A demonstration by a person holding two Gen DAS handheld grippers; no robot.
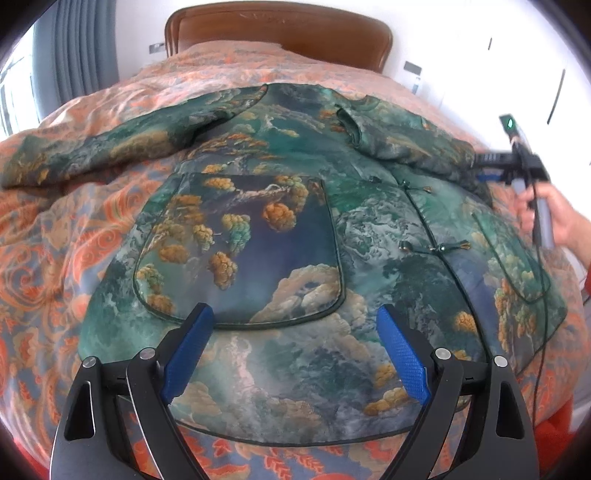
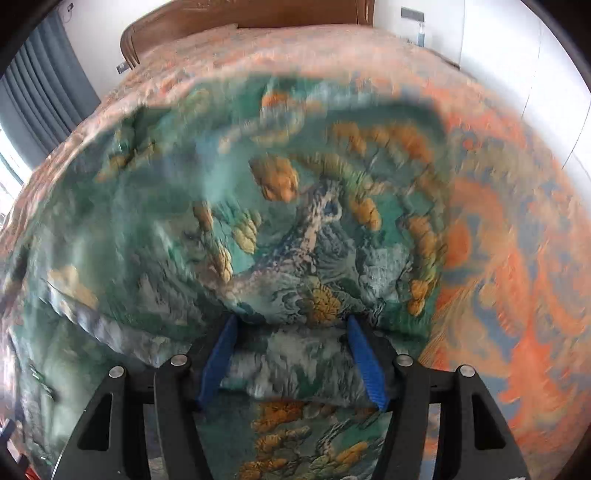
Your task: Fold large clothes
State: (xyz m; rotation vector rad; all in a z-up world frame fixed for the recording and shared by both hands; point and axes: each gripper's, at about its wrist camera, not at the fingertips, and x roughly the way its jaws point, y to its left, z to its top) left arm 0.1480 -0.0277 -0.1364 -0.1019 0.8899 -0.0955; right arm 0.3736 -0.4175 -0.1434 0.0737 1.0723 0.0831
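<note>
A padded green jacket (image 1: pixel 295 206) printed with golden trees and clouds lies front up on the bed, both sleeves spread sideways. My left gripper (image 1: pixel 293 312) hovers open over its lower front, just below a large patch pocket (image 1: pixel 251 251), with nothing between its blue pads. At the far right of the left wrist view, a hand (image 1: pixel 561 221) holds my right gripper (image 1: pixel 491 162) at the end of the jacket's right sleeve (image 1: pixel 413 147). In the blurred right wrist view, the right gripper (image 2: pixel 291 323) is shut on a thick bunch of that sleeve (image 2: pixel 291 362), which fills the gap between the pads.
The orange and blue patterned bedspread (image 1: pixel 55 258) covers the whole bed around the jacket. A brown wooden headboard (image 1: pixel 280 29) stands at the far end. Grey curtains (image 1: pixel 77 55) hang at the left and white walls at the right. A black cable (image 1: pixel 543 295) trails across the jacket's right edge.
</note>
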